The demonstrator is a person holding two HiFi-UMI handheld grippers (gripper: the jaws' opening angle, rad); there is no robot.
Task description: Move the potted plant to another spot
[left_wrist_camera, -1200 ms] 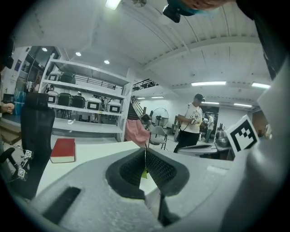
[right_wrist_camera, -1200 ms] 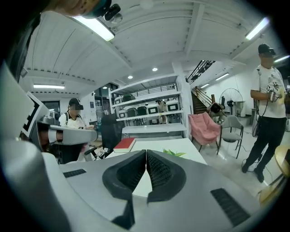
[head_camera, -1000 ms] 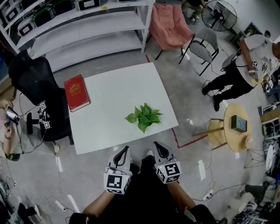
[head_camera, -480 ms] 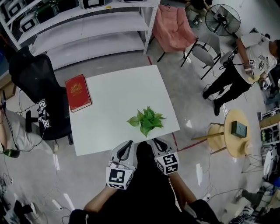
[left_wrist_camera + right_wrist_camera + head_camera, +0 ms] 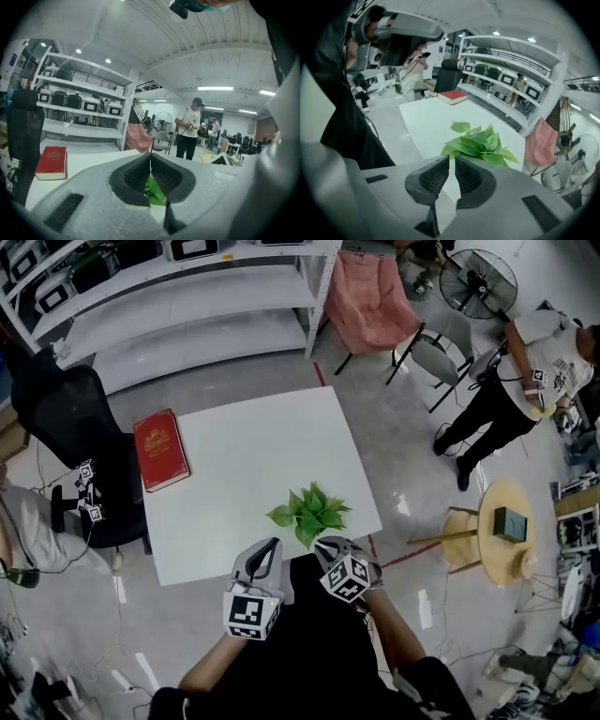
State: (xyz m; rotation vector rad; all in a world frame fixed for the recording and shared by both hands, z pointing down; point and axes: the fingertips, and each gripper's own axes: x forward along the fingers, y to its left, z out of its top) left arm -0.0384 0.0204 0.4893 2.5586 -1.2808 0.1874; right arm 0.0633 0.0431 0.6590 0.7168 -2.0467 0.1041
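The potted plant (image 5: 307, 510), a small bunch of green leaves, stands near the front right edge of the white table (image 5: 244, 465). Both grippers hang just off the table's near edge. My left gripper (image 5: 272, 546) is shut and empty, a little to the left of the plant. In the left gripper view, the plant (image 5: 155, 189) shows only as a green patch below the closed left gripper (image 5: 150, 156). My right gripper (image 5: 325, 545) is shut and empty, right before the plant. The right gripper view has the leaves (image 5: 480, 143) just beyond the right gripper (image 5: 452, 160). The pot is hidden under the leaves.
A red book (image 5: 160, 449) lies at the table's far left edge. A black office chair (image 5: 80, 427) stands left of the table, white shelves (image 5: 187, 296) behind it. A pink chair (image 5: 370, 296), a standing person (image 5: 525, 381) and a round wooden table (image 5: 506, 526) are to the right.
Both grippers have come forward toward the table's near edge. The right gripper has turned and swung left, closer to the plant. The plant and book have not moved on the table.
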